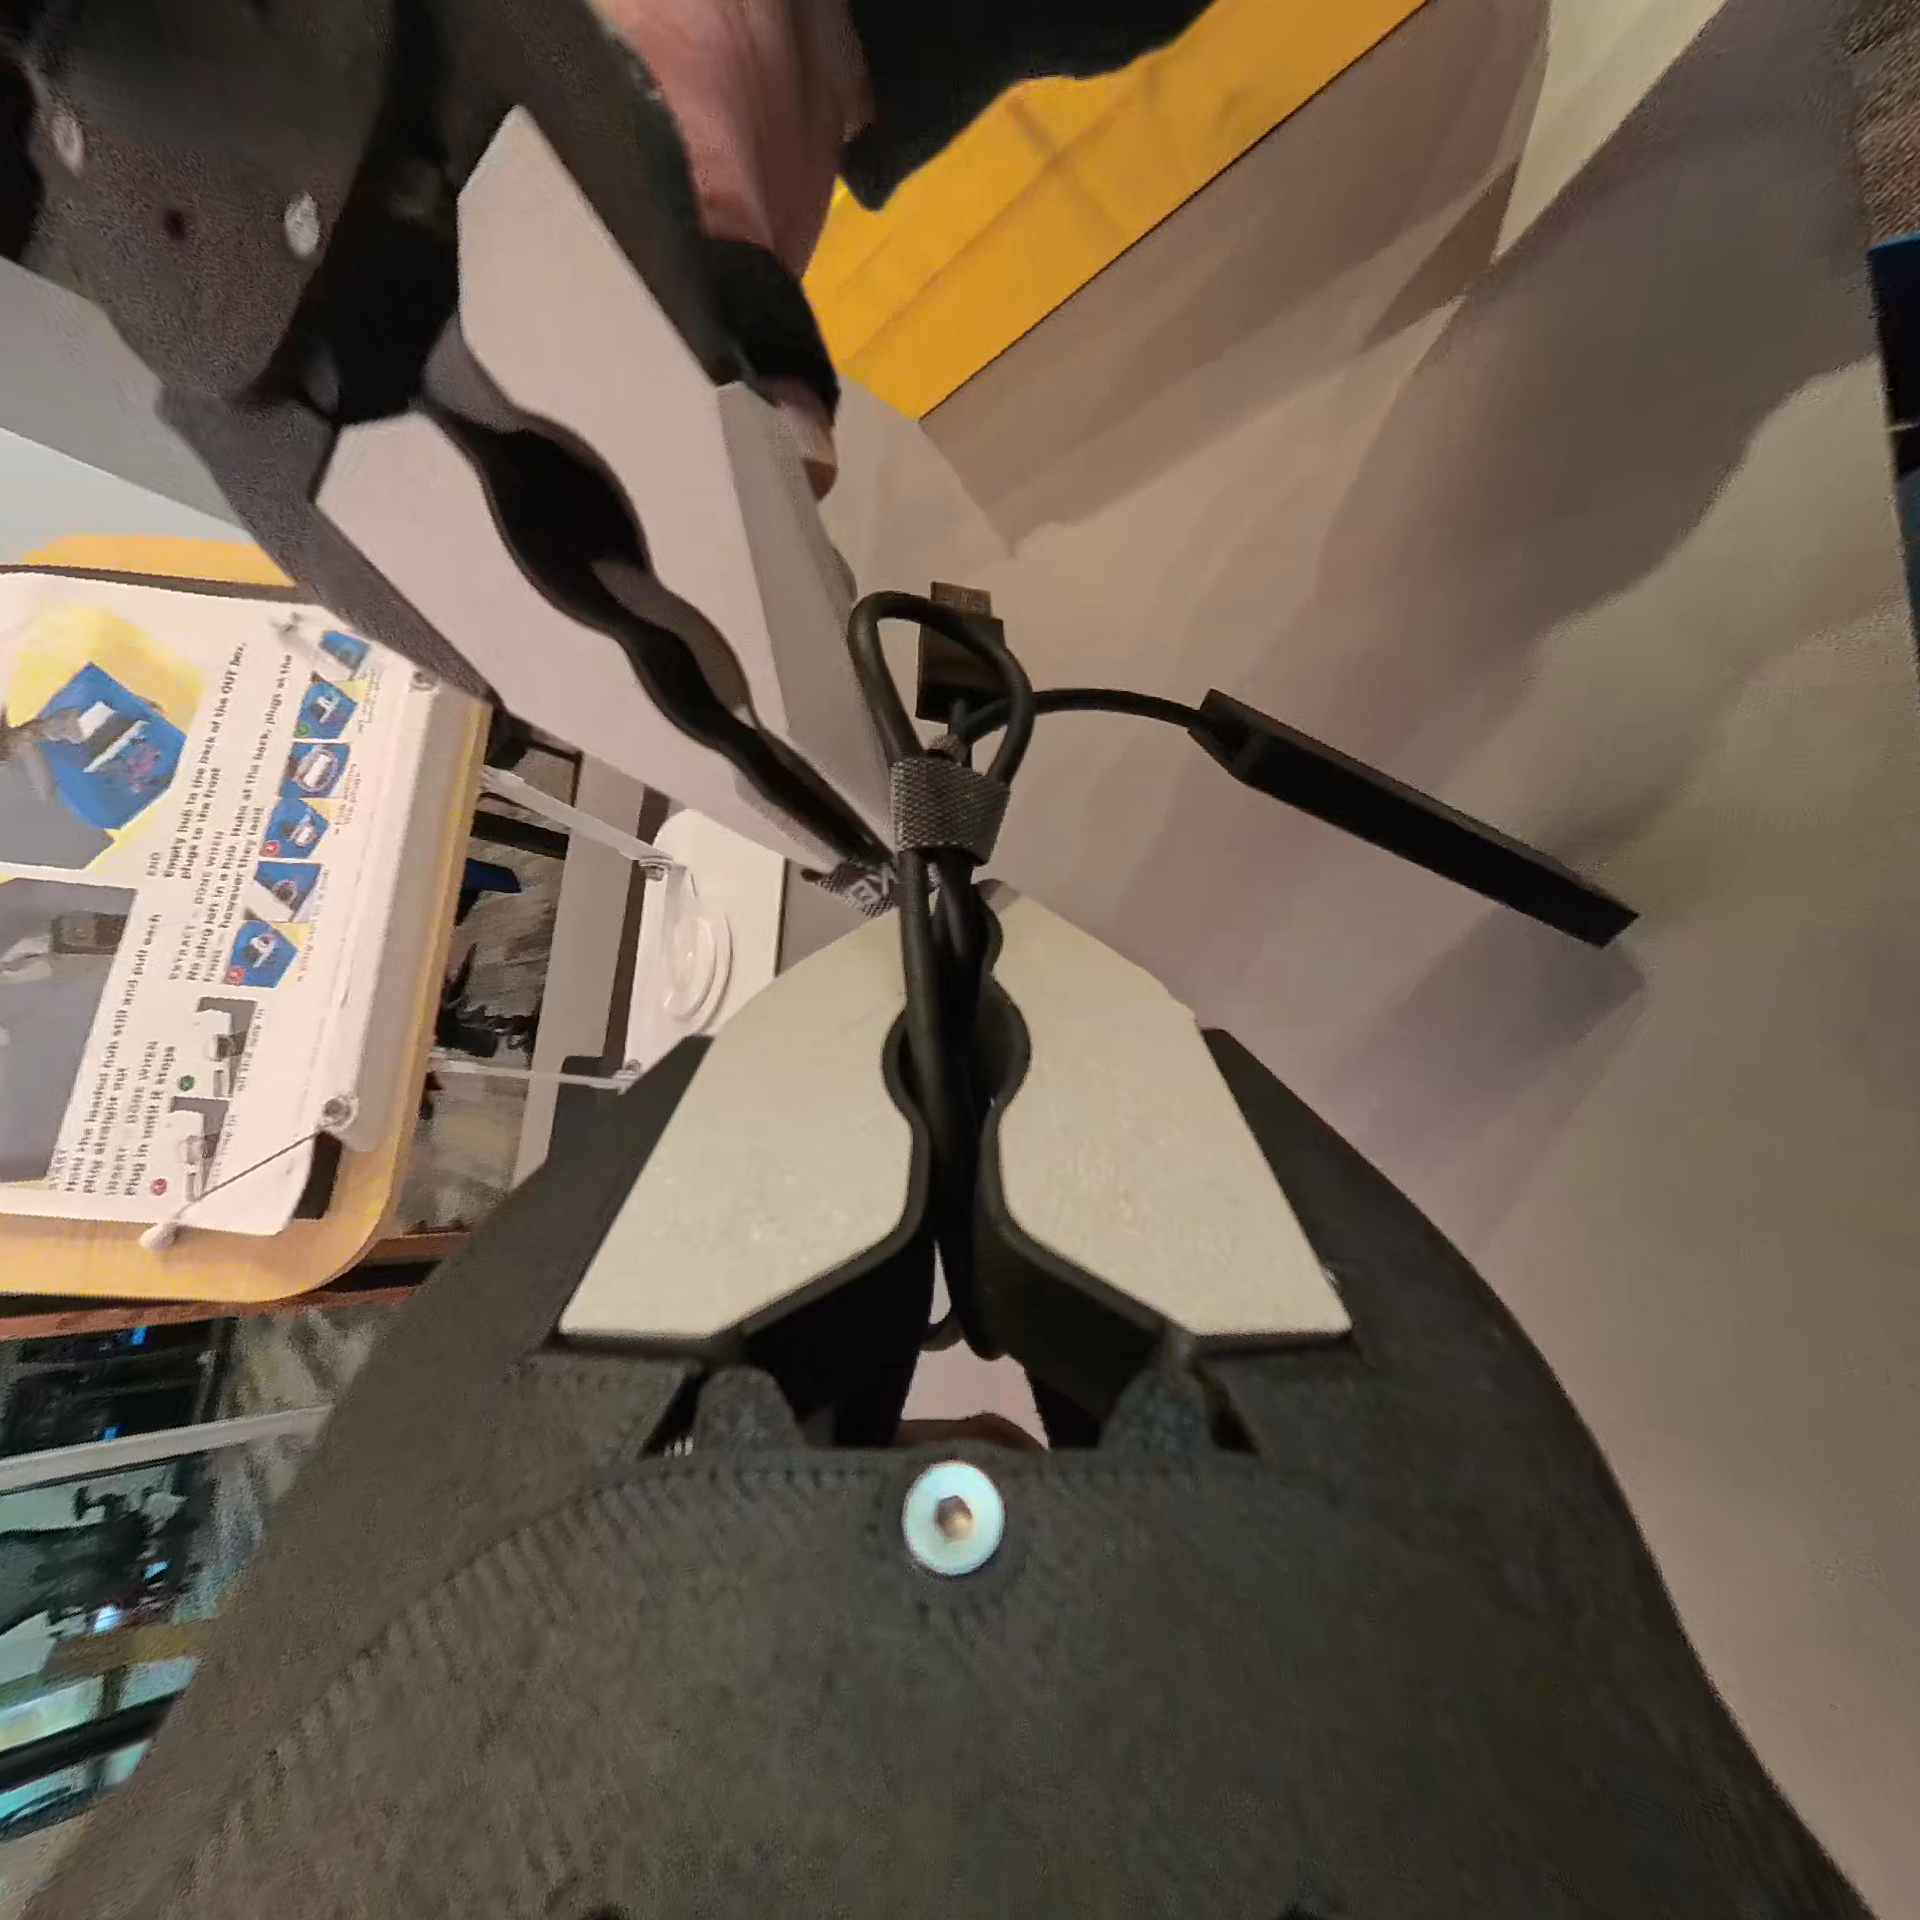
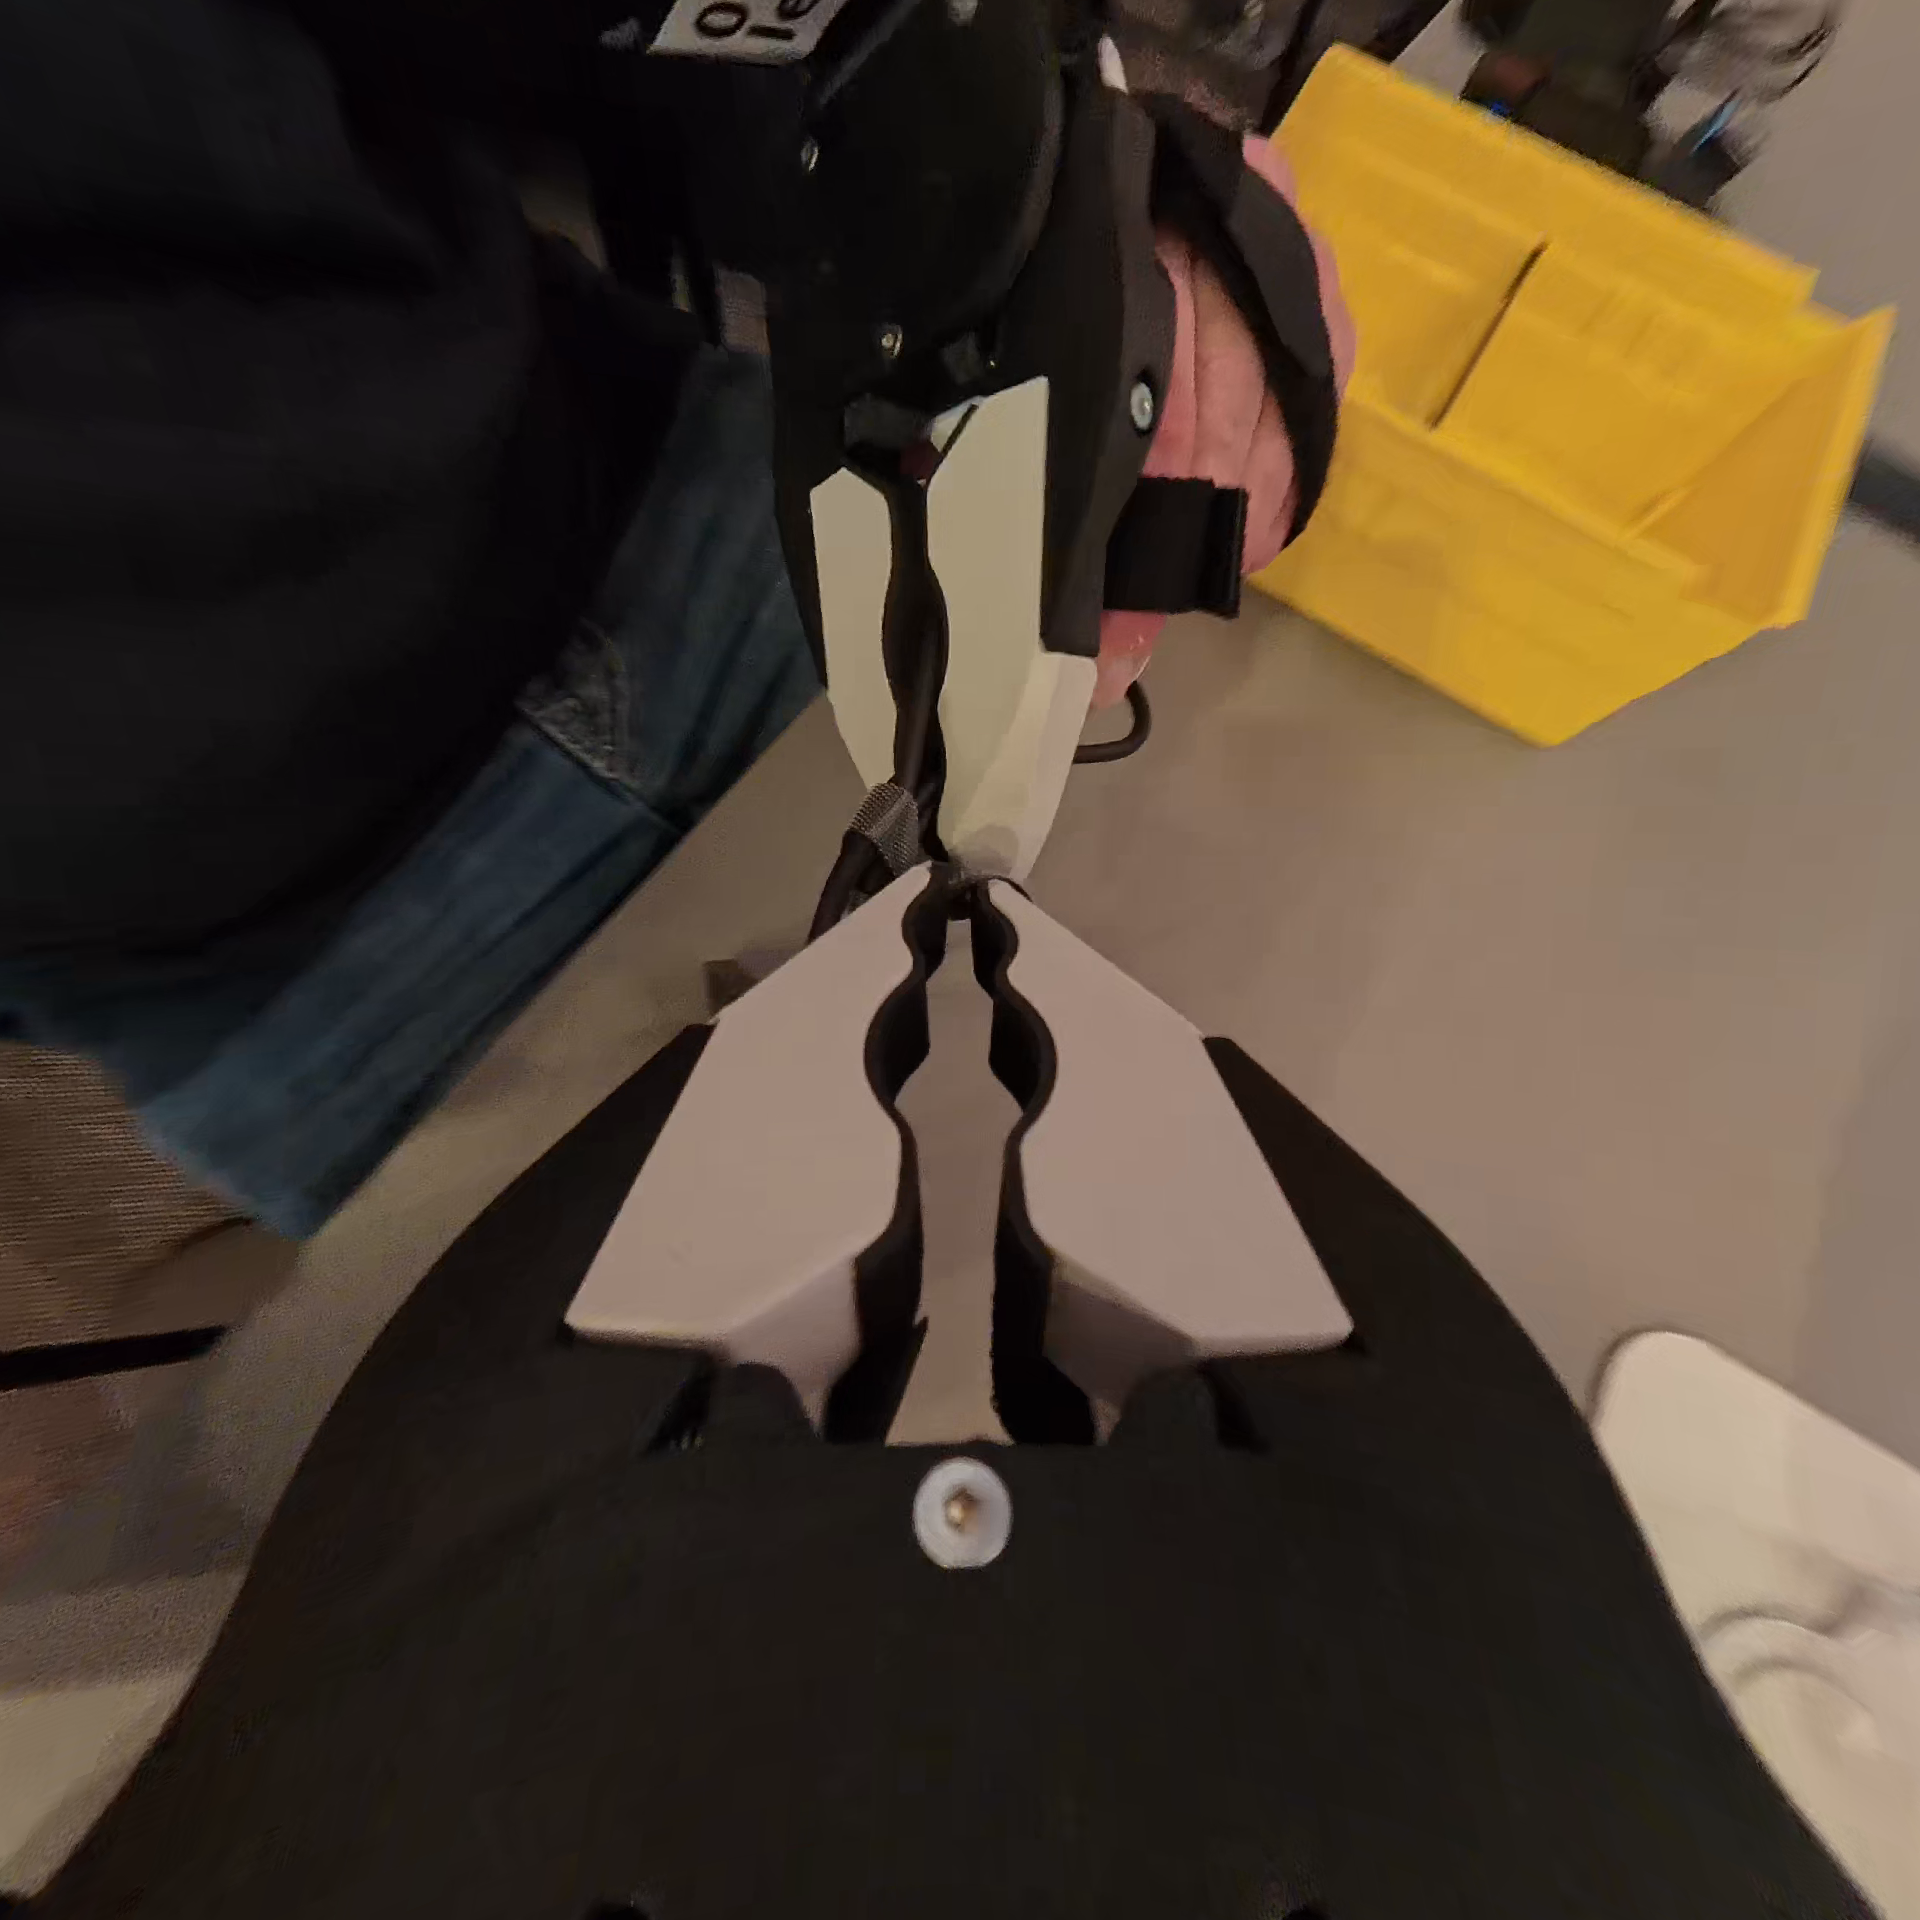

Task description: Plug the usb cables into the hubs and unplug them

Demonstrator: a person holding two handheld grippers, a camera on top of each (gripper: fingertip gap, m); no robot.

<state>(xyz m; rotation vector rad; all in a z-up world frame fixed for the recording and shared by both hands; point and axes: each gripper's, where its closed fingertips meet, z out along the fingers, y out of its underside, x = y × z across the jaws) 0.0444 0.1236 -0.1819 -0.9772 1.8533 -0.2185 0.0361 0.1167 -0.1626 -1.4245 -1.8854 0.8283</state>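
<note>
My left gripper (image 1: 951, 920) is shut on a coiled black USB cable (image 1: 935, 1039) held above the grey table. A grey fabric strap (image 1: 940, 812) binds the coil just past the fingertips. The cable's USB plug (image 1: 961, 623) sticks up beyond the strap, and its slim black hub (image 1: 1403, 821) hangs out to the right. My right gripper (image 2: 961, 891) meets the left one tip to tip and is shut on the strap's loose tab (image 1: 864, 885). It enters the left wrist view from the upper left (image 1: 847, 847). The left gripper (image 2: 951, 821) with the cable shows in the right wrist view.
A yellow bin (image 2: 1558, 468) stands on the grey table (image 2: 1351, 1039) behind the grippers; it also shows in the left wrist view (image 1: 1091, 187). An illustrated sheet on a wooden board (image 1: 208, 935) is at the left. A person's jeans-clad legs (image 2: 520, 831) are close by. A white object (image 2: 1766, 1558) lies lower right. Left and right tips are no more than a few centimetres apart.
</note>
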